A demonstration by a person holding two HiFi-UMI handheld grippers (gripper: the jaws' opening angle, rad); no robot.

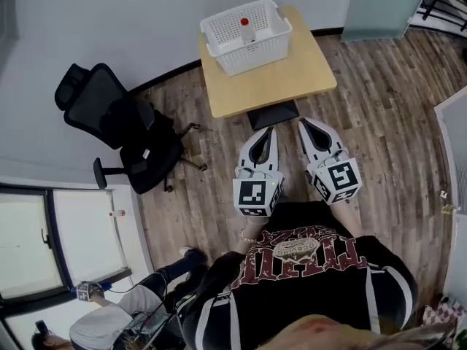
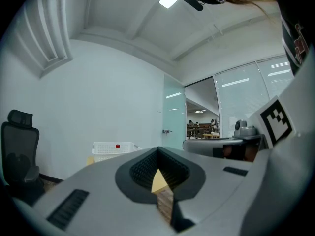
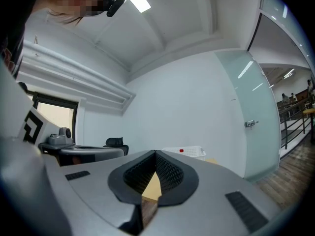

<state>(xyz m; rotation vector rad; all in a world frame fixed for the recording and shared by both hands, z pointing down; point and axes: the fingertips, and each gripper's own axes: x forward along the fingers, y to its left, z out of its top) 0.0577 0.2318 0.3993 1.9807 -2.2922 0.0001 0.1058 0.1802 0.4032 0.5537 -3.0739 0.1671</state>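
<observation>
My left gripper (image 1: 271, 128) and right gripper (image 1: 301, 122) hang side by side in front of the person's chest, over the wood floor just short of a small wooden table (image 1: 270, 82). Both are shut with nothing between the jaws, as the left gripper view (image 2: 158, 149) and the right gripper view (image 3: 155, 153) show. On the table's far end stands a white slatted basket (image 1: 246, 35), which also appears in both gripper views (image 2: 112, 149) (image 3: 191, 152). Inside it is a small bottle with a red cap (image 1: 246, 26). Neither gripper touches the table.
A black office chair (image 1: 120, 126) stands left of the table. A frosted glass door (image 1: 383, 6) is at the far right. Windows (image 1: 44, 246) line the left wall, and another person (image 1: 117, 319) sits near them. White furniture edge (image 1: 456, 159) at right.
</observation>
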